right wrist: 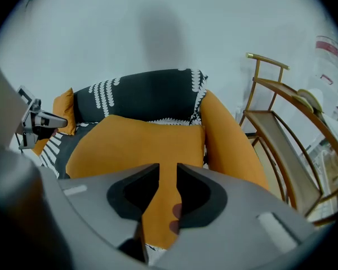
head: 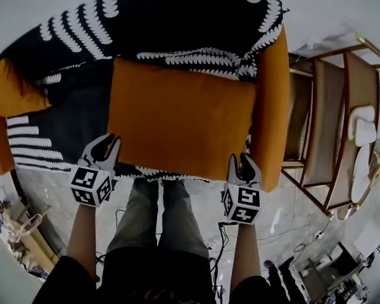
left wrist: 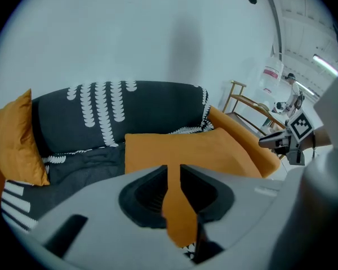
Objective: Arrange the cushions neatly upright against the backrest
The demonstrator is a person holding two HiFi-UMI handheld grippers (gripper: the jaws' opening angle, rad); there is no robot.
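On the sofa seat (head: pixel 69 128), orange cushion (head: pixel 177 116) lying flat, left gripper (head: pixel 107 144) at its near-left corner, right gripper (head: pixel 239 162) near-right, jaws slightly parted, pinching nothing, only gripper views showing cushion through the gaps

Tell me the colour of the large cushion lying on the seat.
The cushion is plain orange; head view shows it best.

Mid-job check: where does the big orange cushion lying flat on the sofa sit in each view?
Head view: big orange cushion at centre, lying flat.
Left gripper view: right of centre, lower half.
Right gripper view: centre, lower half.
Shared landmark: black-and-white backrest cover along its far edge.
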